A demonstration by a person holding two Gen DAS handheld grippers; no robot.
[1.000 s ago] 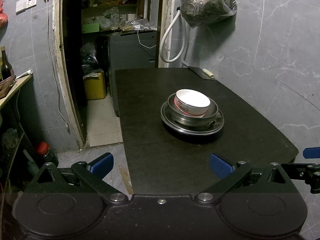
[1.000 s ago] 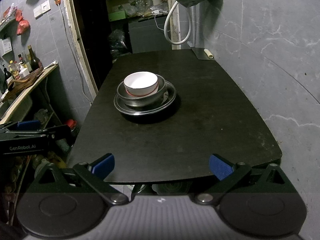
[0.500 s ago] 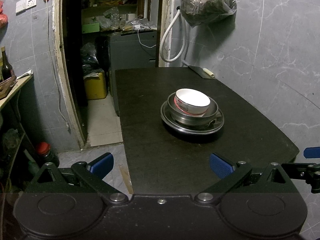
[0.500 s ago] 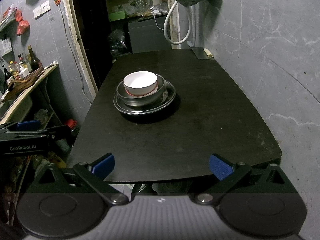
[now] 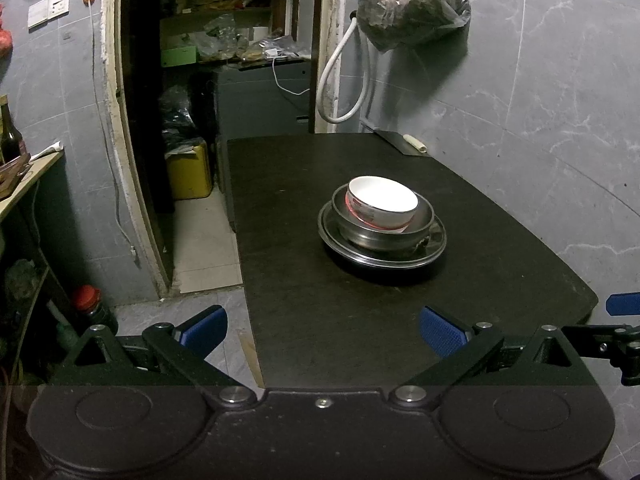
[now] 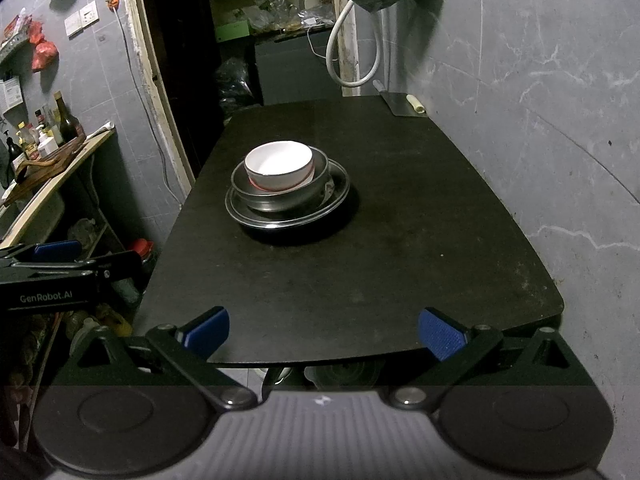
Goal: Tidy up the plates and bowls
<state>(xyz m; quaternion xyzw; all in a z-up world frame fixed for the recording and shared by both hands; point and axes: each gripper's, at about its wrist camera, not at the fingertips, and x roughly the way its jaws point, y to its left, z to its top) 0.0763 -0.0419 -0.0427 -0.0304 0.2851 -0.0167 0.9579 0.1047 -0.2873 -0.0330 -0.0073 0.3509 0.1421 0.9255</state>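
Observation:
A white bowl with a red band [image 5: 382, 207] [image 6: 279, 166] sits inside a steel bowl [image 5: 424, 220] [image 6: 280, 200], which sits on a steel plate [image 5: 434, 246] [image 6: 338, 192], all stacked on the black table [image 5: 320, 300] [image 6: 400, 260]. My left gripper [image 5: 322, 330] is open and empty at the table's near left edge. My right gripper [image 6: 324, 330] is open and empty over the table's near edge. Each gripper shows at the edge of the other's view, the right one [image 5: 622, 304] and the left one [image 6: 56, 250].
A cleaver with a pale handle [image 5: 404, 144] [image 6: 402, 104] lies at the table's far right corner by the grey wall. A doorway with a yellow container [image 5: 190, 176] is at the far left. A shelf with bottles [image 6: 48, 136] stands left. A bag [image 5: 408, 0] hangs above.

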